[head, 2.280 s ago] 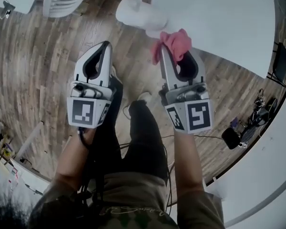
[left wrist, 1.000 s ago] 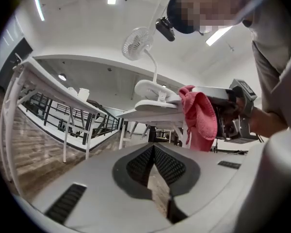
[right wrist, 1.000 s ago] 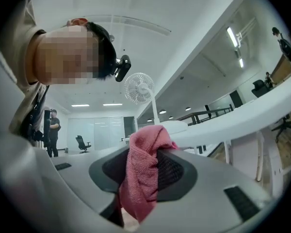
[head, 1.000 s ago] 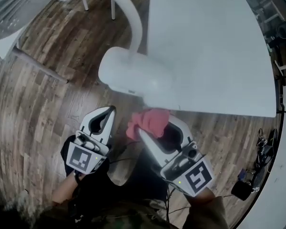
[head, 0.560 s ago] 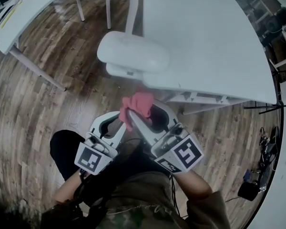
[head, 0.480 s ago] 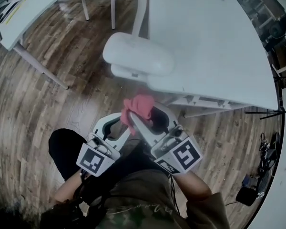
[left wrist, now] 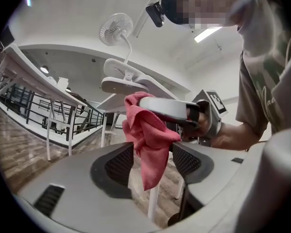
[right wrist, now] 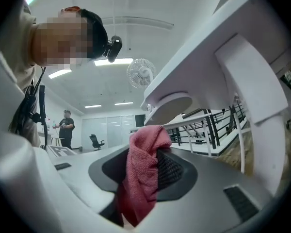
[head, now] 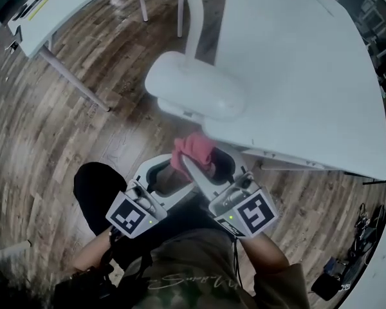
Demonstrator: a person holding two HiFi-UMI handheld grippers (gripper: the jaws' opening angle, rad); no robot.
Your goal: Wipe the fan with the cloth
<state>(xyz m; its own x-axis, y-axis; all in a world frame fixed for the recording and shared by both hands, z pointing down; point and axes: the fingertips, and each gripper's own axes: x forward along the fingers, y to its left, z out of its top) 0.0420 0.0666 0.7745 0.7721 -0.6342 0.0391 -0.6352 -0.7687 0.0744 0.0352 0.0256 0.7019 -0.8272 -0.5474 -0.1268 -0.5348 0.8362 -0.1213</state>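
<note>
Wooden floor [head: 64,127] beneath — right gripper [right wrist: 145,161] clamps the pink cloth [head: 194,148]

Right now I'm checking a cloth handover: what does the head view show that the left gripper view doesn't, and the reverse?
Head view only: the left gripper seen from above, close beside the right gripper, and the tabletop. Left gripper view only: the cloth hangs between the left jaws, which have just been opening and do not press it. Both: the right gripper shut on the cloth, and the fan's clamp on the tabletop's edge.
</note>
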